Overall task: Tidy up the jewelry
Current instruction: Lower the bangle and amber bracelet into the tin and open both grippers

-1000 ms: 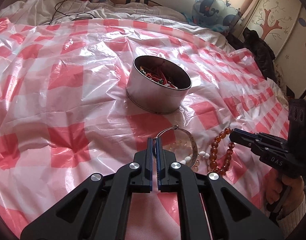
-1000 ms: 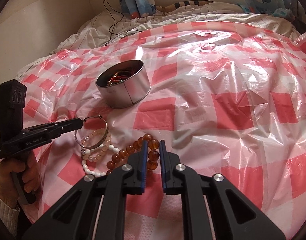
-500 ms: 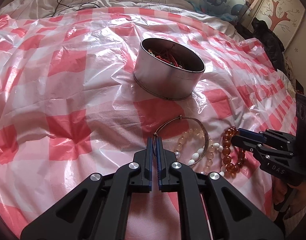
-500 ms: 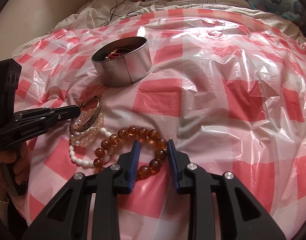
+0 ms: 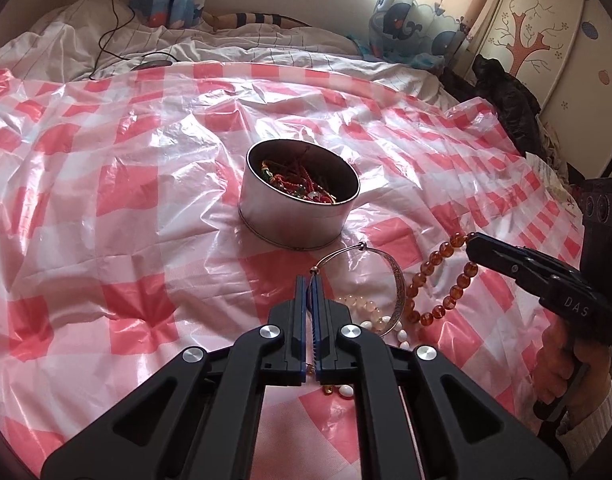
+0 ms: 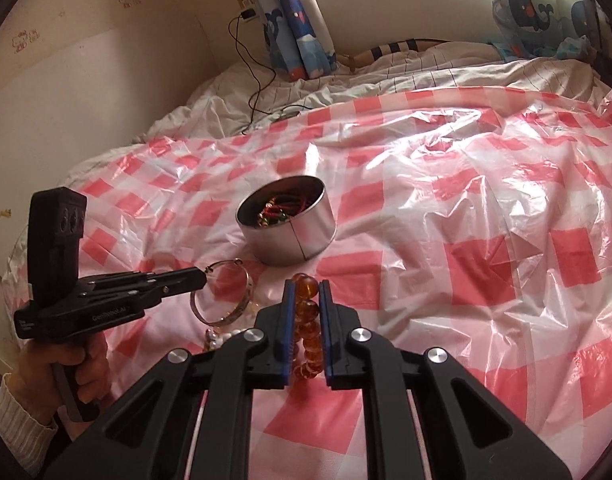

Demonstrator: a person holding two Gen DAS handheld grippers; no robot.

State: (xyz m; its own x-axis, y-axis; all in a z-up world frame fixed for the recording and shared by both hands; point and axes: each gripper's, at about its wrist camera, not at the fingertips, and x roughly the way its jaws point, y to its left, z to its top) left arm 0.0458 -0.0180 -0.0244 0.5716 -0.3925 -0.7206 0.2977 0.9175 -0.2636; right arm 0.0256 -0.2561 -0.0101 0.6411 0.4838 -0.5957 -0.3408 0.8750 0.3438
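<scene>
Sheet: crinkled glossy plastic, red-white checks.
Tin: round metal, at 12 o'clock.
Left tongs: clamped on thin silver bangle.
Right tongs: pinching round amber bead bracelet.

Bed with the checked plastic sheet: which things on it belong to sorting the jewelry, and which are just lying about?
Job:
- silver bangle, in left gripper
- amber bead bracelet, in right gripper
- pale bead bracelet
- round metal tin

Lying about:
- black cable
- whale-print pillow

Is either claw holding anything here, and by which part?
Both are. The left claw pinches the silver bangle at its thin wire end. The right claw is shut on the amber bead bracelet, gripping a few beads of the loop.
</scene>
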